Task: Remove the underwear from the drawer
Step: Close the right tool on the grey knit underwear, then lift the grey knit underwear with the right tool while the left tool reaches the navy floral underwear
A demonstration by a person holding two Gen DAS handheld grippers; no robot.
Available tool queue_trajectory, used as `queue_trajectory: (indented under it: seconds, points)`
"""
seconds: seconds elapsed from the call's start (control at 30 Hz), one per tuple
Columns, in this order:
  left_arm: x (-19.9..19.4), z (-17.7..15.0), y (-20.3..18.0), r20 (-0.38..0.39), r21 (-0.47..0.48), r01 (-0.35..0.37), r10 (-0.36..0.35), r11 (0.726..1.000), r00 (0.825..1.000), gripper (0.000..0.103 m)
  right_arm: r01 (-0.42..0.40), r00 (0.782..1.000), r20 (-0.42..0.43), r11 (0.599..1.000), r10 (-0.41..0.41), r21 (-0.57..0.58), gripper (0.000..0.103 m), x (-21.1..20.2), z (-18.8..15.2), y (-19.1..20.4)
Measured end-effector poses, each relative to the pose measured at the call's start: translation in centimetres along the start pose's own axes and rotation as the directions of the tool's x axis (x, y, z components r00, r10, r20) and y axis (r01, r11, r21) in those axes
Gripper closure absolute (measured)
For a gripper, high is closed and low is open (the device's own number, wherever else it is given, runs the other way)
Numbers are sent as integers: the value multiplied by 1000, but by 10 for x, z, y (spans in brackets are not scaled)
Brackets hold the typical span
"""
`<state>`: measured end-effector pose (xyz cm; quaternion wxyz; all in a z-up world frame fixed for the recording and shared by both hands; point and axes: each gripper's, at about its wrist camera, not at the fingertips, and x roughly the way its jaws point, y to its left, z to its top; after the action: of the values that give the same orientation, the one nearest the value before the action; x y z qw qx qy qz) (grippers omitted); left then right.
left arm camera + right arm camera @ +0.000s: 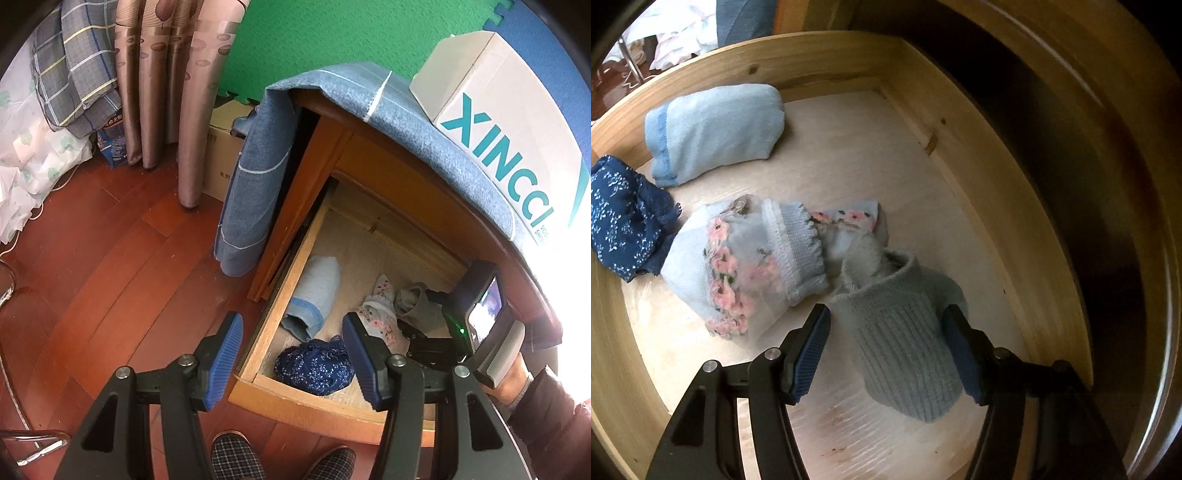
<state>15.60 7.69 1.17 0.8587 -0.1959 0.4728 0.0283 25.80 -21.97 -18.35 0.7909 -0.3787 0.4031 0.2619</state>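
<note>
Drawer [258, 339] open over red wood floor [110, 266]; curtains [162, 92] behind.

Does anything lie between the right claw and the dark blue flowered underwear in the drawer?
Yes. The open right claw straddles a grey ribbed sock, and a pale bundle of pink-flowered socks lies between it and the dark blue flowered underwear.

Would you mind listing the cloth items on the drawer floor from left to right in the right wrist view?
Navy floral underwear → pale blue folded garment → pink-flowered sock bundle → grey ribbed sock, which lies between the open right gripper fingers.
</note>
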Motion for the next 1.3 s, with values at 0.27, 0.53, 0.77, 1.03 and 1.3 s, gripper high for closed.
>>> queue_trajectory:
  seconds: [0.27,0.53,0.77,1.03,1.3]
  points:
    - [0,0,0,-2,0,-2,2,1000,1000,46,-45,998,-49,998,47,42,60,-3,-20,-15]
    - [0,0,-2,-7,6,-3,3,1000,1000,46,-124,976,-163,984,145,130,66,-14,-63,-30]
    - [3,1,-2,-42,6,7,-7,1000,999,46,-152,936,-279,960,217,235,69,-21,-98,-36]
    - [12,5,-31,-164,234,72,-33,970,986,46,-175,887,-315,875,339,451,74,-19,-127,-52]
    - [37,12,-43,-329,392,137,0,910,944,46,-185,859,-250,726,447,663,79,-21,-153,-88]
